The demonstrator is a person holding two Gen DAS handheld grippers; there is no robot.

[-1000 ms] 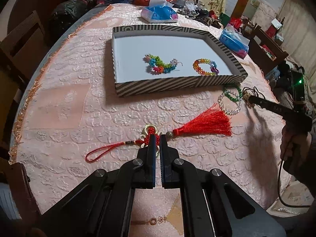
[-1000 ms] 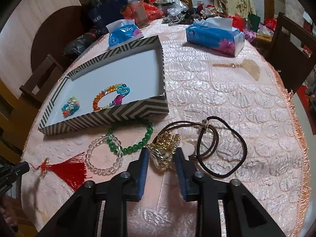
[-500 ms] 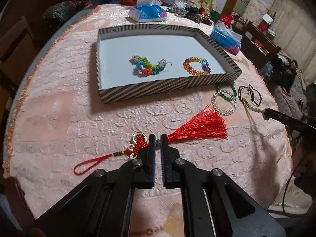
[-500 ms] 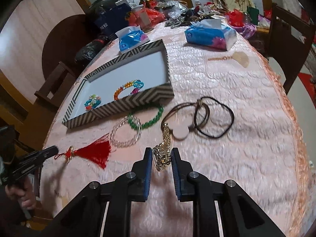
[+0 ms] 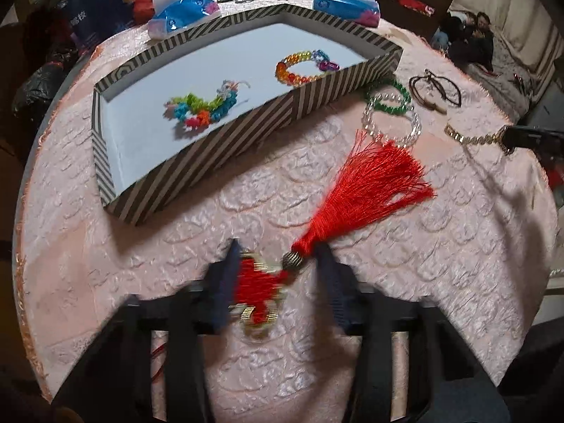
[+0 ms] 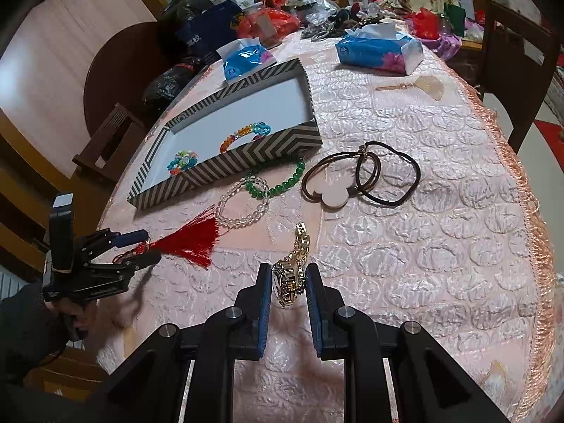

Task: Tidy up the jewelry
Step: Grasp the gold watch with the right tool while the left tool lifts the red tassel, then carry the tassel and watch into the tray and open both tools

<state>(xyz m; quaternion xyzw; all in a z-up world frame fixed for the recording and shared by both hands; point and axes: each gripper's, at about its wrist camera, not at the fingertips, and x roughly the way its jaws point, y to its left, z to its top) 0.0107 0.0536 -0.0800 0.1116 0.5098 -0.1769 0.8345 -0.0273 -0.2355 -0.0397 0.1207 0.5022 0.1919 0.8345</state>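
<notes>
Since a second ago the left gripper [image 5: 278,275] has dropped closer over the red tassel charm [image 5: 366,190] and its jaws have just been opening; they now stand apart on either side of the charm's knot and gold ring, pads not pressing on it. The picture is blurred there. The right gripper [image 6: 289,289] has carried the gold watch [image 6: 290,275] away from the hair ties; it is clamped on the watch case, and the band trails forward onto the table [image 6: 440,246].

Counts:
- 1 striped tray [image 5: 246,148], toward the table's far left edge, holding 2 bracelets: 1 multicolour knotted bracelet [image 5: 202,109] and 1 rainbow bead bracelet [image 5: 303,67].
- Just outside the tray's near wall, by its right corner: 1 green bead bracelet [image 6: 282,185] and 1 clear bead bracelet [image 6: 243,204], overlapping.
- The tassel's fringe touches the clear bracelet.
- Brown and black hair ties [image 6: 363,176] lie right of these toward the table's middle; exact count cannot be told.
- 1 small fan trinket [image 6: 419,86] near the far right edge.
- 2 blue tissue packs [image 6: 379,51] beyond the tray.
</notes>
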